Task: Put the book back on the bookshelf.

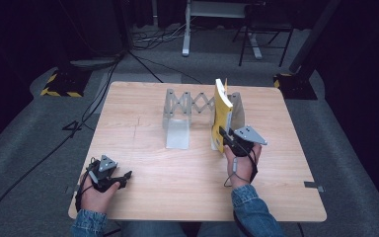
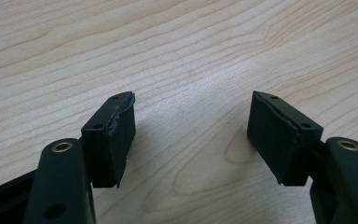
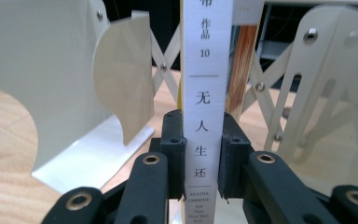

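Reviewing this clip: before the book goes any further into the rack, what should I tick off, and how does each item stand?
1. Right gripper shut on the book spine: ok.
2. Book upright, not tilted: ok.
3. Book in the gap between the rack plates: ok, its lower end seems to sit between them.
4. Book bottom resting on the table: cannot tell.
5. Left gripper open, away from the rack: ok.
6. Rack steady: cannot tell.
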A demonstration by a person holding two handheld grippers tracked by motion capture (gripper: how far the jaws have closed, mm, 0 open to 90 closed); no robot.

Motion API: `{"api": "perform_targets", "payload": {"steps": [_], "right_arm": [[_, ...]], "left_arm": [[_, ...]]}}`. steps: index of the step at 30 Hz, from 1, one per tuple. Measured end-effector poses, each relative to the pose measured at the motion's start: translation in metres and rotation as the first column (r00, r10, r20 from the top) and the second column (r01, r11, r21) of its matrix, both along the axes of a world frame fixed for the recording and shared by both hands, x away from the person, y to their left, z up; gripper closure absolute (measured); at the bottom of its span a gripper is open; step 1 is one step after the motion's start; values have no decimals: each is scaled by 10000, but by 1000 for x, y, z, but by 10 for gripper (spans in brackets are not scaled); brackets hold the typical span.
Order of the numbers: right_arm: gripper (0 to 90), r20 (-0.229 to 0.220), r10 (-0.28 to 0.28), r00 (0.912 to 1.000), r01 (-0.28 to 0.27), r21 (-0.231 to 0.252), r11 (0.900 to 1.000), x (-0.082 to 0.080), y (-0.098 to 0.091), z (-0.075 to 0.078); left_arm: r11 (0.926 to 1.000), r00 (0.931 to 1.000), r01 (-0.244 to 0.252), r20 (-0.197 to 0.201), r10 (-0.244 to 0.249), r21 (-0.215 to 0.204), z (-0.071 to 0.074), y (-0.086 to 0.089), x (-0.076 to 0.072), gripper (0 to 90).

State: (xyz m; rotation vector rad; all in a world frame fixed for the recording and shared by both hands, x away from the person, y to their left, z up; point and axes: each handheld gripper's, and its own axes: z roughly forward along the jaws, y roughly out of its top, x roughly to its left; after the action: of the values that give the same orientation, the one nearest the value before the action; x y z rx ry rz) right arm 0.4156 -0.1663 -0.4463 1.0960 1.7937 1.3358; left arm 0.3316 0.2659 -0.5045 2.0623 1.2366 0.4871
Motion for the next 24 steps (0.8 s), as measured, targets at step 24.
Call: {"api": "perform_targets", "payload": {"steps": [24], "right_arm": [[698, -629, -18, 9980, -8, -421, 9991, 12, -2, -6]], "left_arm": [[10000, 10000, 74, 4, -74, -6, 0, -1, 1, 309]]}}
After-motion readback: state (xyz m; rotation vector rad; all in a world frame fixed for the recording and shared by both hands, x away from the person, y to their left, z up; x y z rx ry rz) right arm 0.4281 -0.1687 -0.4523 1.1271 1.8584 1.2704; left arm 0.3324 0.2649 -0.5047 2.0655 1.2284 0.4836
